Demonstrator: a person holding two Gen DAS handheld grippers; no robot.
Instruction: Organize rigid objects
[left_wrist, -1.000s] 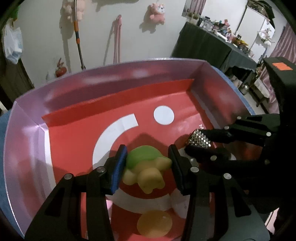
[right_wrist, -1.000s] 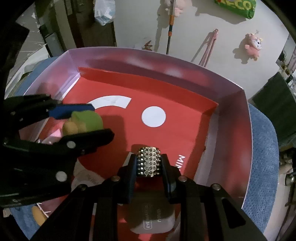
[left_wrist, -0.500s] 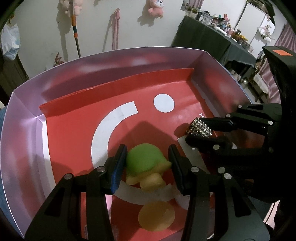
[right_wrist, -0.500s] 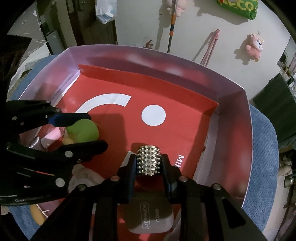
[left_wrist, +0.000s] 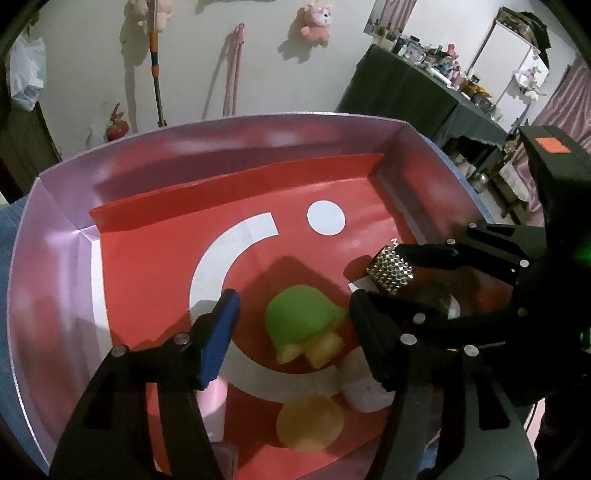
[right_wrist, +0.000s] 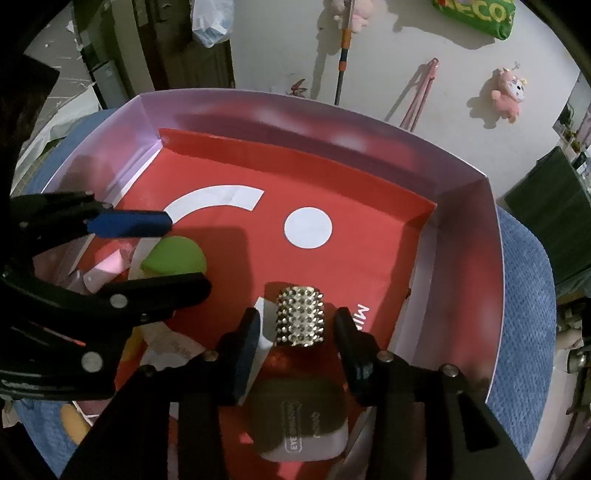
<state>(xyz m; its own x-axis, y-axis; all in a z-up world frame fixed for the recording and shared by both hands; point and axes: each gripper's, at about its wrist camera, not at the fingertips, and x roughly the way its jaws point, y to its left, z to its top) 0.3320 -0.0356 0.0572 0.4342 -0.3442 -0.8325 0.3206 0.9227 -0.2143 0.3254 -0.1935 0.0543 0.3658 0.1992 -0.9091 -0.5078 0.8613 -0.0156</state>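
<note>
A green and yellow turtle toy (left_wrist: 306, 325) lies on the red floor of a large box (left_wrist: 147, 258) with pale pink walls. My left gripper (left_wrist: 291, 325) is open, its fingers on either side of the toy and apart from it. The toy also shows in the right wrist view (right_wrist: 173, 256). A studded silver cap (right_wrist: 301, 315) stands between the open fingers of my right gripper (right_wrist: 297, 332), which do not touch it. The cap also shows in the left wrist view (left_wrist: 389, 271).
A yellow disc (left_wrist: 310, 422), a white bottle (left_wrist: 364, 387) and a pink block (left_wrist: 212, 410) lie near the box's front. An eye-shadow case (right_wrist: 301, 421) lies below my right gripper. The box sits on blue cloth (right_wrist: 524, 314).
Both grippers have opened. The left let go of the turtle toy, which now lies on the box floor. The right let go of the studded cap.
</note>
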